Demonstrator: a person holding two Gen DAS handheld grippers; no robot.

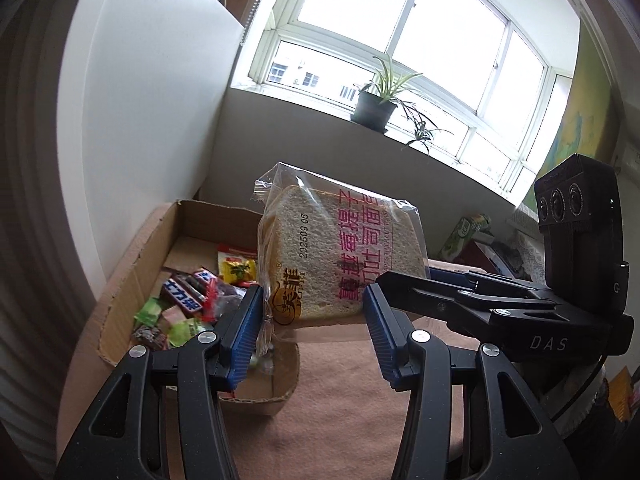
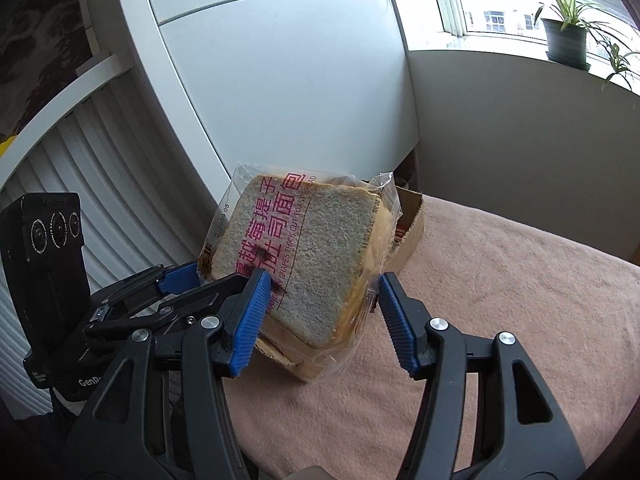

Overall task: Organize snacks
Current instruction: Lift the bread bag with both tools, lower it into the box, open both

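A clear bag of thick-cut toast bread [image 1: 336, 256] with pink lettering is held up in the air over the near corner of a cardboard box [image 1: 132, 280]. My left gripper [image 1: 314, 320] has its blue pads on both sides of the bag's lower edge. My right gripper [image 2: 320, 300] also has its pads on either side of the same bag [image 2: 304, 256], coming in from the right in the left wrist view [image 1: 480, 300]. The box holds several wrapped candies and chocolate bars [image 1: 188, 300].
The box sits on a surface covered with a pink-brown blanket [image 2: 500, 320]. A white cabinet [image 2: 280, 80] stands behind it. A potted plant [image 1: 376, 104] stands on the windowsill. A green carton [image 1: 464, 236] lies at the far right.
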